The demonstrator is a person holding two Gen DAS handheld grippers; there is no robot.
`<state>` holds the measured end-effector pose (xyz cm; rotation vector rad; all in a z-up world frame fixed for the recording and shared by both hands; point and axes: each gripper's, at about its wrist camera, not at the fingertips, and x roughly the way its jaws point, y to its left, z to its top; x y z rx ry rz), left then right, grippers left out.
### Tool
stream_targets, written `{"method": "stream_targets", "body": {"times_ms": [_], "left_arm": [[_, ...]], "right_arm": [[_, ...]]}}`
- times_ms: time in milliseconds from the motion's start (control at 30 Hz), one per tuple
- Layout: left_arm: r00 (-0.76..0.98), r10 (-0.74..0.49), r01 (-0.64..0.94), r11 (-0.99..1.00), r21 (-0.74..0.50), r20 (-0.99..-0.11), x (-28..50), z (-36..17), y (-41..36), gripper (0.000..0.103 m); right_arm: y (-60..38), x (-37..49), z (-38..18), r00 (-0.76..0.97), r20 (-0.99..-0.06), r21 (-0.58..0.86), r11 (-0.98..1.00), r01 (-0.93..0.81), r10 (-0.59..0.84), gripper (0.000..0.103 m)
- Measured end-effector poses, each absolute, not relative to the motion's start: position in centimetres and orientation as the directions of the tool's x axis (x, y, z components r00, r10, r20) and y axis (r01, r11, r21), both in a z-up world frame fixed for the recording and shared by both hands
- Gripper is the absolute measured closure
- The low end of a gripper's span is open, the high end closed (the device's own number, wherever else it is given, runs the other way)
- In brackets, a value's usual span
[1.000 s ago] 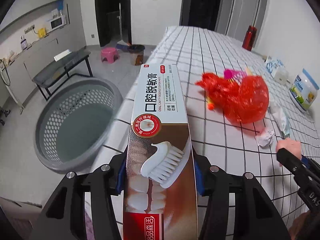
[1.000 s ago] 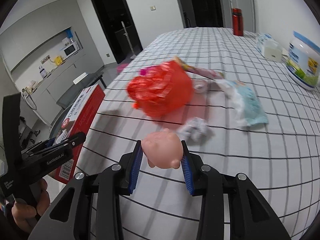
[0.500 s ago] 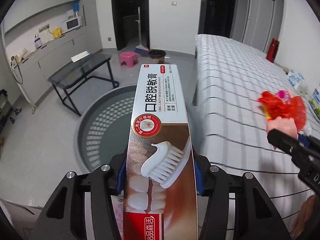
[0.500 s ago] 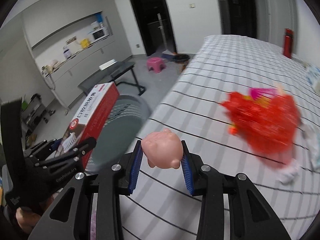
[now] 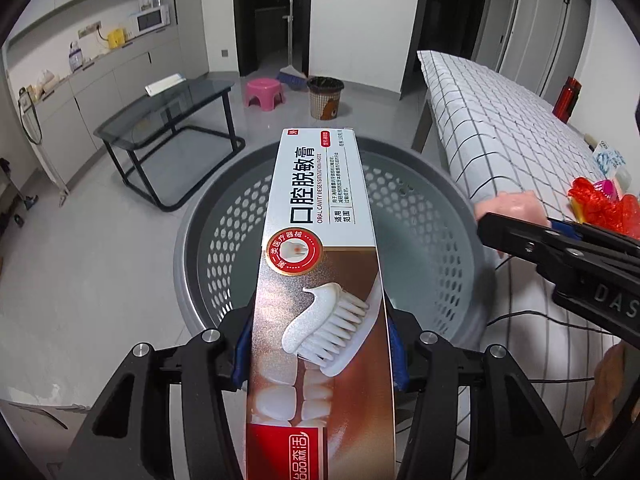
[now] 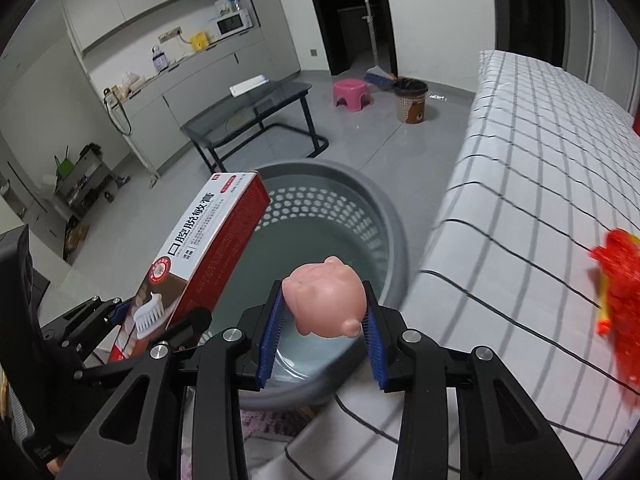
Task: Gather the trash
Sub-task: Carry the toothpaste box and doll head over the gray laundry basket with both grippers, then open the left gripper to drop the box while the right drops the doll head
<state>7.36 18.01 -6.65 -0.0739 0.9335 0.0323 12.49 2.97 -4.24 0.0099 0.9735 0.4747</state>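
My left gripper [image 5: 320, 348] is shut on a long toothpaste box [image 5: 320, 264], which points out over the grey perforated basket [image 5: 224, 240] on the floor. The same toothpaste box [image 6: 208, 248] and left gripper [image 6: 160, 320] show at the left of the right wrist view. My right gripper [image 6: 322, 320] is shut on a small pink pig toy [image 6: 324, 296], held above the basket [image 6: 384, 224] near its right rim. In the left wrist view the right gripper [image 5: 516, 220] reaches in from the right with the pink toy [image 5: 516, 204] at its tip.
A table with a checked cloth [image 6: 540, 184] stands right of the basket; a red plastic bag [image 6: 620, 280] lies on it. Farther back are a glass-topped side table [image 5: 168, 108], a pink stool [image 5: 264, 94], a small bin [image 5: 326, 96] and a counter with a microwave [image 6: 234, 22].
Both grippers swung left off the checked table and now hang over the grey basket, still gripping the box and the pig toy. The red bag slid to the right edge.
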Motion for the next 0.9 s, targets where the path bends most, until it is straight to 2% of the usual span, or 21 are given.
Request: {"method": "stream_targets", "body": {"times_ms": [433, 467, 500, 567, 900], "left_arm": [[0.568, -0.017, -0.074, 0.995, -0.072, -0.823, 8.3, -8.4, 19.7, 0.052], [0.566, -0.017, -0.078, 0.994, -0.074, -0.824, 8.3, -8.5, 19.8, 0.052], [0.567, -0.017, -0.082, 0.994, -0.076, -0.823, 8.3, -8.5, 19.9, 0.052], [0.572, -0.008, -0.086, 0.994, -0.07, -0.82, 8.2, -8.4, 20.0, 0.045], [0.564, 0.014, -0.118, 0.991, -0.064, -0.826, 8.2, -8.6, 20.6, 0.043]], "right_arm": [[5.2, 14.3, -6.0, 0.419, -0.826, 0.213, 0.897, -0.387, 0.377, 0.067], [5.3, 14.2, -6.0, 0.419, -0.825, 0.216, 0.897, -0.385, 0.378, 0.065], [5.5, 14.2, -5.9, 0.42, -0.825, 0.217, 0.898, -0.383, 0.379, 0.052], [5.3, 14.2, -5.6, 0.436, -0.816, 0.218, 0.9, -0.378, 0.381, 0.038], [5.3, 13.9, -5.7, 0.454, -0.811, 0.196, 0.903, -0.383, 0.369, 0.038]]}}
